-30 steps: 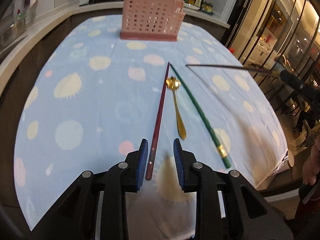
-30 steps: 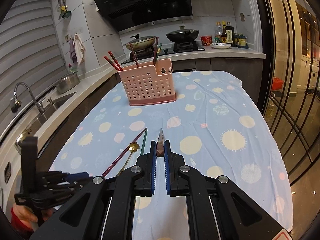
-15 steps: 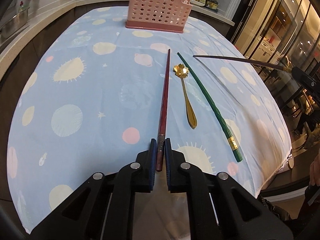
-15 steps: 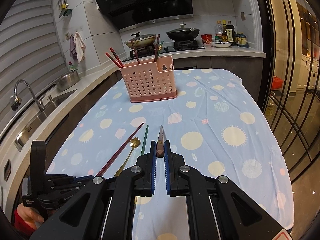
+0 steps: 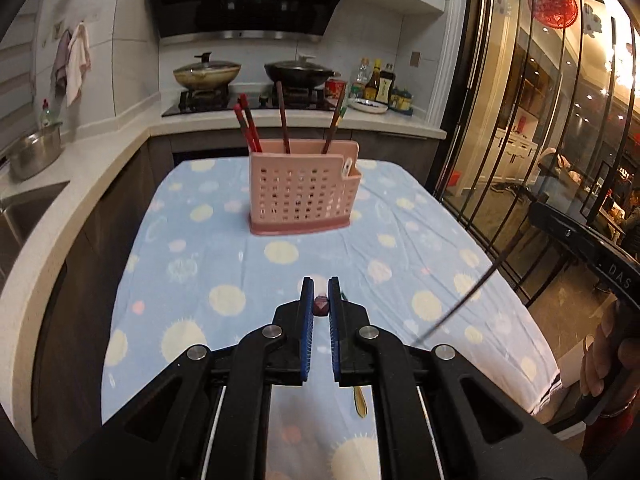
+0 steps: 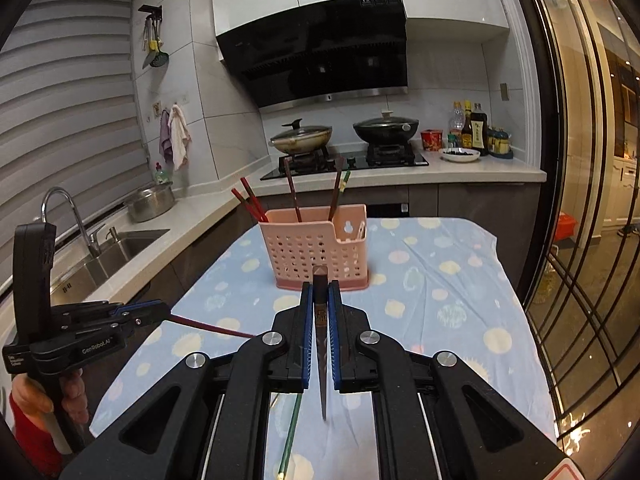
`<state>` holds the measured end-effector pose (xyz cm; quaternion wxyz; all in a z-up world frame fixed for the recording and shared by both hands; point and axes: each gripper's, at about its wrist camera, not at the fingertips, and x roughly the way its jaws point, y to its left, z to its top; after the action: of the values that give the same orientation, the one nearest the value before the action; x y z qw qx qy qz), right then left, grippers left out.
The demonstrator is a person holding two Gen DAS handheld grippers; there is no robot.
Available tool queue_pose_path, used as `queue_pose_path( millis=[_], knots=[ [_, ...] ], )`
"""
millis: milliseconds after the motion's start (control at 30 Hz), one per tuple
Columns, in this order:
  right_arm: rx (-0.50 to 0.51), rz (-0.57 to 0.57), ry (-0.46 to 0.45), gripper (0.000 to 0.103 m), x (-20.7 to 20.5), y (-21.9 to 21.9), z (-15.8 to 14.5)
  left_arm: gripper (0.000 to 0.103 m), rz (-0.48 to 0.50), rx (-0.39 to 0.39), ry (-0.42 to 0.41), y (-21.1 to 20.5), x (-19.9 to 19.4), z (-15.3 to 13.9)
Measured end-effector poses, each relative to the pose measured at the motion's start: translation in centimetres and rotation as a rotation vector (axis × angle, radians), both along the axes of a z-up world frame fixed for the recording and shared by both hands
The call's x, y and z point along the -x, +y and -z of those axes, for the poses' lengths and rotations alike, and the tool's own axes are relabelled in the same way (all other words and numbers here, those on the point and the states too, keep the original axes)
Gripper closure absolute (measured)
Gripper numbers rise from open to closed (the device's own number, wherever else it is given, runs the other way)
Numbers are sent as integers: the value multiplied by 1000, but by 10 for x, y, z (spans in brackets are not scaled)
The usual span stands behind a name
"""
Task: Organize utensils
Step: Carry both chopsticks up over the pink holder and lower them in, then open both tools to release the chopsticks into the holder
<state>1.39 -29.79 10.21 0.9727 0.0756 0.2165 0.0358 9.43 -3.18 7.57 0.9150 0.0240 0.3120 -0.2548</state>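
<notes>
Both grippers are raised now: our left gripper (image 5: 319,304) has closed on the red chopstick (image 6: 212,327), lifted off the tablecloth (image 5: 224,264); our right gripper (image 6: 320,308) stays clamped on the brown chopstick (image 6: 321,344).

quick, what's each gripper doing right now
left gripper: shut on the dark red chopstick
right gripper: shut on the brown chopstick

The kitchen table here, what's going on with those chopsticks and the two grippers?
A person is sorting utensils into the pink holder on the table, a gripper in each hand. The left gripper, jaws just closed, is clamped on a dark red chopstick above the cloth. The right gripper is clamped on a dark brown chopstick. A green chopstick and a gold spoon lie on the table.
</notes>
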Motion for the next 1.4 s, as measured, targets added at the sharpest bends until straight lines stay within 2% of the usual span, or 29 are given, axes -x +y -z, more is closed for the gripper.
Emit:
queue_pose_path(
  millis=[433, 633, 900, 1167, 1400],
  knots=[
    [-30, -36, -119, 96, -71, -6, -66, 96, 29, 33, -179, -29, -56, -90],
    [-41, -55, -148, 96, -118, -5, -94, 96, 35, 45, -230, -43, -90, -120],
    [-6, -63, -172, 96, -182, 7, -127, 96, 32, 46, -286, -61, -138, -160],
    [-10, -57, -166, 96, -236, 11, -138, 96, 16, 47, -294, -66, -186, -176],
    [-3, -54, -122, 96, -268, 16, -125, 96, 1, 49, -268, -66, -212, -167]
  ],
)
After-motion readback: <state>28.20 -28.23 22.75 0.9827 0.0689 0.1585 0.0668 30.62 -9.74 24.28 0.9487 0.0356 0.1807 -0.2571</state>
